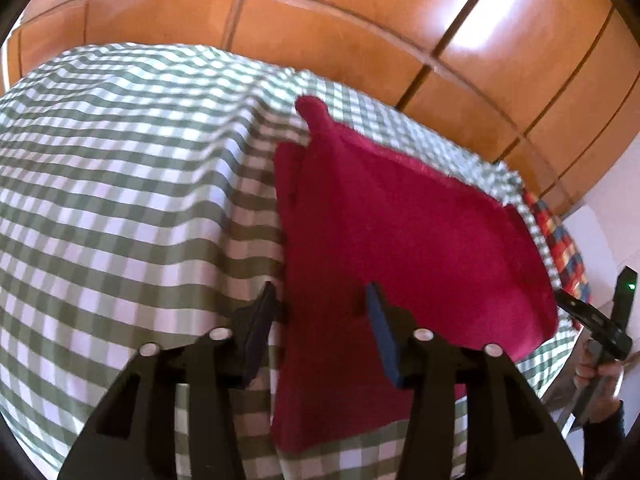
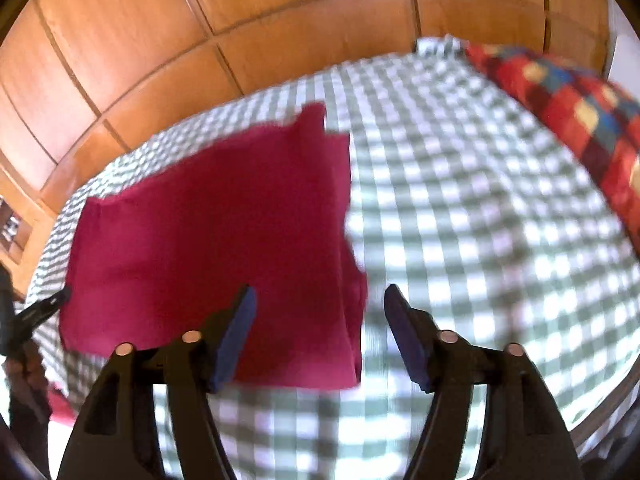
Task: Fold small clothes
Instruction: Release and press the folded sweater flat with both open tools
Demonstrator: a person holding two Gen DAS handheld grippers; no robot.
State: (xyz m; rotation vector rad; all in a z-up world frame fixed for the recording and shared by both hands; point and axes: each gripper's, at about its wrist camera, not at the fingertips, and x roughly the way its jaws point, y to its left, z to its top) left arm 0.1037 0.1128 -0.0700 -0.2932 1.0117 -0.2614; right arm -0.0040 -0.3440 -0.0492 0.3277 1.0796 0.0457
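A crimson garment (image 1: pixel 400 240) lies folded flat on the green-and-white checked cloth (image 1: pixel 120 200); it also shows in the right wrist view (image 2: pixel 216 232). My left gripper (image 1: pixel 322 294) is open and empty, its jaws straddling the garment's left edge from just above. My right gripper (image 2: pixel 320 294) is open and empty above the garment's right edge. The other gripper shows at the far right of the left wrist view (image 1: pixel 592 316), and at the far left of the right wrist view (image 2: pixel 40 308).
A wooden panelled wall (image 1: pixel 360 12) runs behind the checked surface (image 2: pixel 480 200). A red, blue and yellow patchwork cushion (image 2: pixel 572 108) lies at the far right edge; it also shows in the left wrist view (image 1: pixel 564 248).
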